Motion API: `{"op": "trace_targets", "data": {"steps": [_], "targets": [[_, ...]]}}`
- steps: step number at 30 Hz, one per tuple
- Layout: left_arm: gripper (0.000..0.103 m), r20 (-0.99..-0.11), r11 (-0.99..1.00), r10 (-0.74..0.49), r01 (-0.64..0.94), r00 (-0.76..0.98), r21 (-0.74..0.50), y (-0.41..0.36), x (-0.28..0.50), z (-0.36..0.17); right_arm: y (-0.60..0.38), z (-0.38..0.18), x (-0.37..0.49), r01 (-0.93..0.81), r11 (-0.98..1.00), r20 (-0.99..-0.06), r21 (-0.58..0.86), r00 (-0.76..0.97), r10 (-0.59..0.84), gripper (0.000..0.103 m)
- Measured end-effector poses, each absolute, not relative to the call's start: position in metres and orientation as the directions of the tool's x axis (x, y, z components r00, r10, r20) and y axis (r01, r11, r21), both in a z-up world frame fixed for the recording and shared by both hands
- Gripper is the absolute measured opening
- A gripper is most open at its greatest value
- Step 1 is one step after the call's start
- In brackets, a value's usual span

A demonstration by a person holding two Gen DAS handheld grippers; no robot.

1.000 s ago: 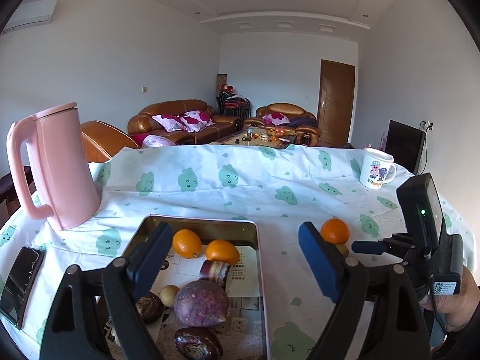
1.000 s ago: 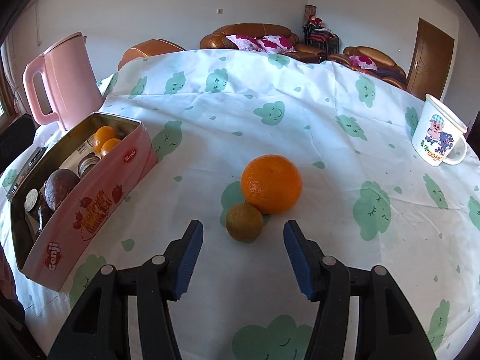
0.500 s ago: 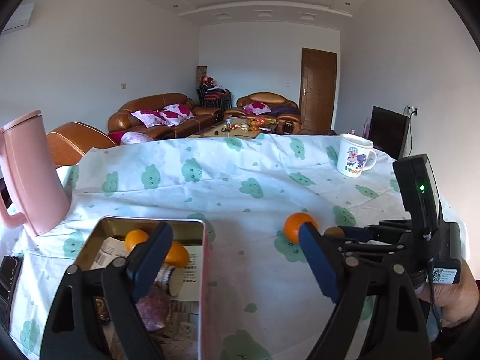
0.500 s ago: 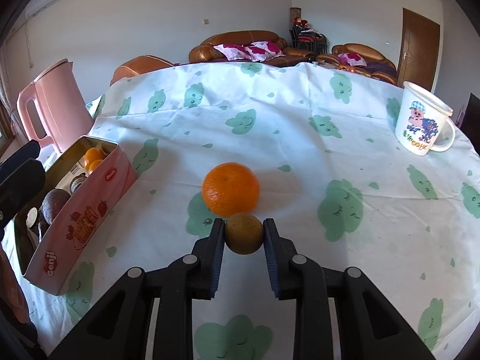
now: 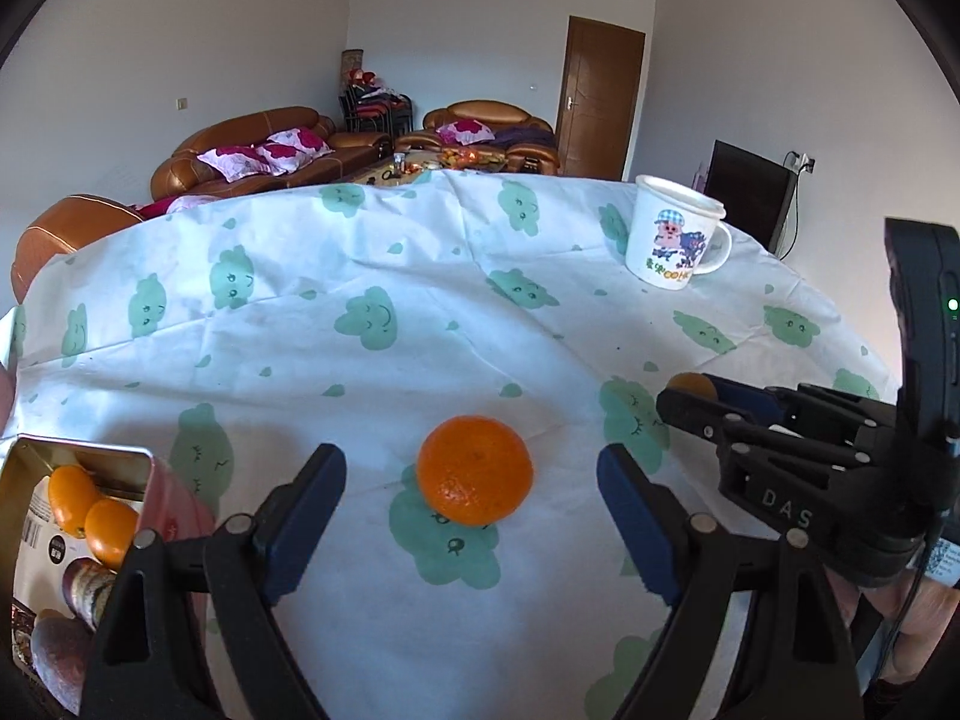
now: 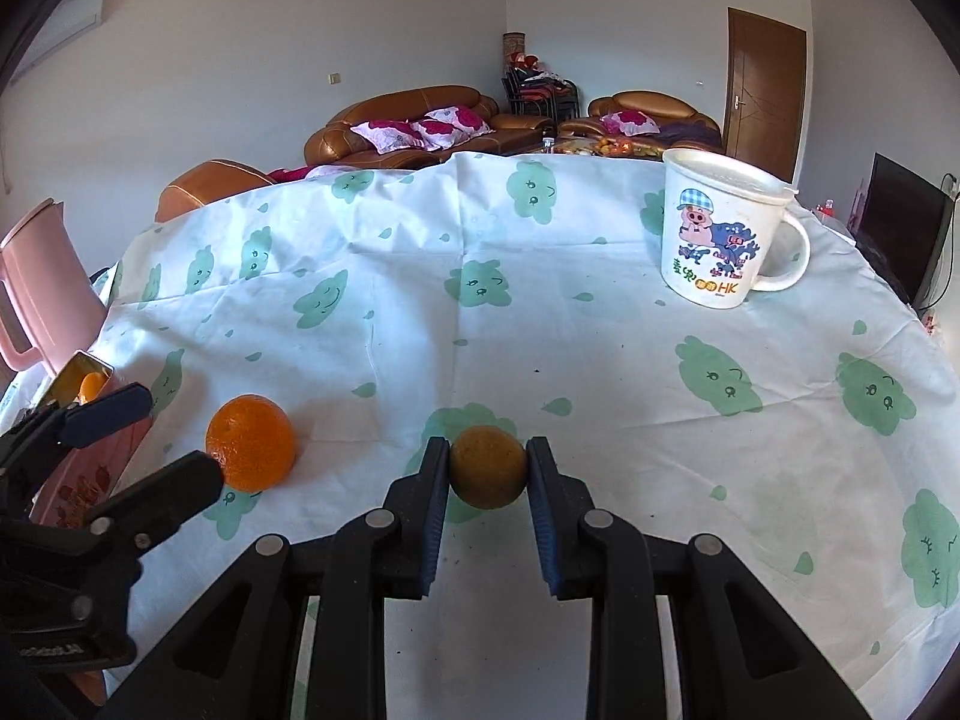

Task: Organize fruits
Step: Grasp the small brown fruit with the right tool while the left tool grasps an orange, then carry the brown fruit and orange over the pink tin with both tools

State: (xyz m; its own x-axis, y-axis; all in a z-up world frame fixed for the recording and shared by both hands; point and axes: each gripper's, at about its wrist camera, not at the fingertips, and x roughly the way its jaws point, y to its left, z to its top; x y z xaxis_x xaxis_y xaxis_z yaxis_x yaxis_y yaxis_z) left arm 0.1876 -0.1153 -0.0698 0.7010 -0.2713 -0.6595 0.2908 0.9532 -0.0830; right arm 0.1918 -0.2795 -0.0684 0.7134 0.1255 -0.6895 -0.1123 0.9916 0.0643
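Observation:
An orange (image 5: 474, 470) lies on the cloud-print tablecloth, between the fingers of my open left gripper (image 5: 471, 483); it also shows in the right wrist view (image 6: 251, 443). My right gripper (image 6: 487, 468) is shut on a small brownish-yellow fruit (image 6: 488, 467), held at or just above the cloth; that fruit peeks out in the left wrist view (image 5: 690, 385). A pink tin box (image 5: 78, 456) at the lower left holds oranges (image 5: 90, 510) and dark round fruits (image 5: 60, 654).
A white cartoon mug (image 6: 723, 237) stands at the back right of the table. A pink kettle (image 6: 33, 288) stands at the far left. The tablecloth (image 6: 480, 312) covers the table; sofas sit beyond it.
My right gripper closed on the small brownish fruit and carried it right, away from the orange. My left gripper swung right from above the tin to straddle the orange.

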Motion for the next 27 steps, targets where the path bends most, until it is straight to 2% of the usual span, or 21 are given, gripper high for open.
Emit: {"op": "trace_targets", "data": {"steps": [7, 9, 16, 27], "targets": [[0.074, -0.733, 0.948, -0.290, 0.291, 0.615, -0.131, -0.122, 0.212, -0.088, -0.281, -0.069, 0.193, -0.128, 0.988, -0.687, 0.086, 0.711, 0.151, 0.027], [0.050, -0.752, 0.944, -0.304, 0.291, 0.585, -0.155, -0.121, 0.217, -0.092, -0.278, -0.069, 0.193, -0.138, 0.987, -0.688, 0.080, 0.709, 0.155, 0.027], [0.050, -0.733, 0.940, -0.320, 0.299, 0.600, -0.166, -0.119, 0.212, -0.090, -0.275, -0.066, 0.188, -0.174, 0.982, -0.666, 0.076, 0.724, 0.180, 0.027], [0.050, -0.627, 0.943, -0.312, 0.311, 0.714, -0.117, -0.115, 0.186, -0.067, -0.272, -0.057, 0.177, -0.213, 0.974, -0.607, 0.074, 0.765, 0.213, 0.027]]}}
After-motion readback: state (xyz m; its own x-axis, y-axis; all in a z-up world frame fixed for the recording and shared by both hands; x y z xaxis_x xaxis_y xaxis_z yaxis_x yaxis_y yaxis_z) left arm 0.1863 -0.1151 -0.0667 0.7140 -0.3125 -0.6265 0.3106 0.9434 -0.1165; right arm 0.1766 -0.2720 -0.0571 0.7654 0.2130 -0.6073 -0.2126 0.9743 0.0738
